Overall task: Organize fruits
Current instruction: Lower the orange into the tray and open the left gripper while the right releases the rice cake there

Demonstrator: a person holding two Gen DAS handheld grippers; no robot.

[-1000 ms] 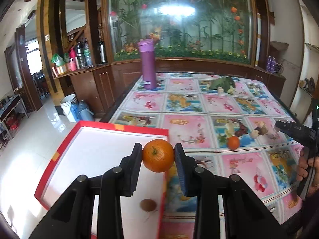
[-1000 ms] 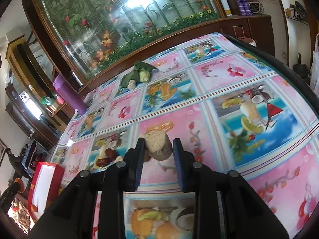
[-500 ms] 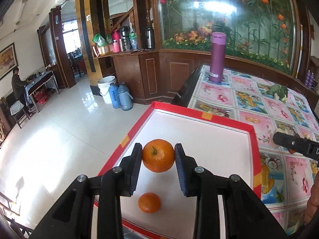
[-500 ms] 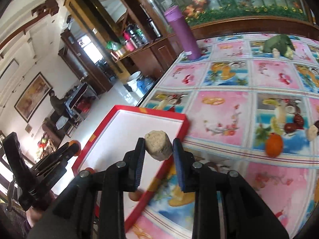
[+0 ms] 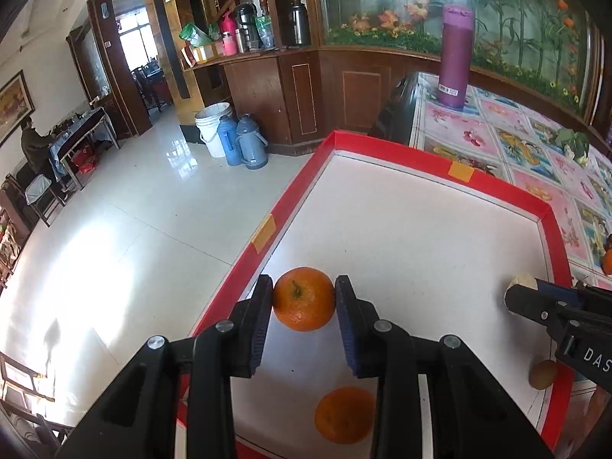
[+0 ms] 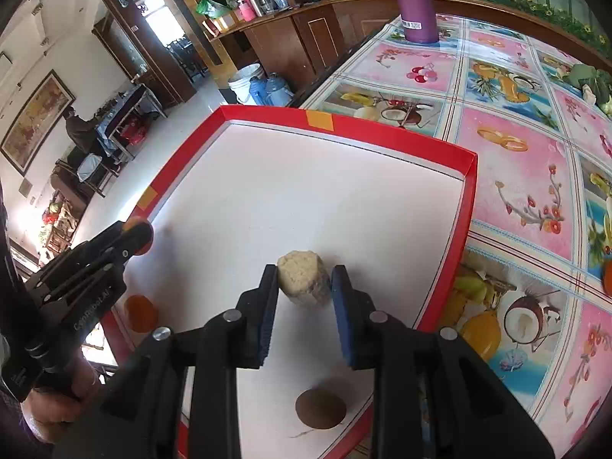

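— Where are we, then? Looks like somebody's home to me.

— A lived-in house, I'd say. Glossy white tiled floor [image 5: 126, 237], dark wooden cabinets [image 5: 302, 88], and a shelf crowded with thermos flasks [image 5: 244, 26].

— And that glass panel painted with flowers [image 5: 413, 11] behind the table?

— Very domestic. The table wears a fruit-print plastic tablecloth [image 6: 512, 145], with a purple flask [image 5: 455, 55] standing on it.

— On the floor I see a white bucket [image 5: 214, 128] and two blue thermos jugs [image 5: 244, 145] beside it.

— Plus a framed painting [image 6: 36, 122] on the wall, and someone seated at a side table [image 5: 82, 126] in the back.
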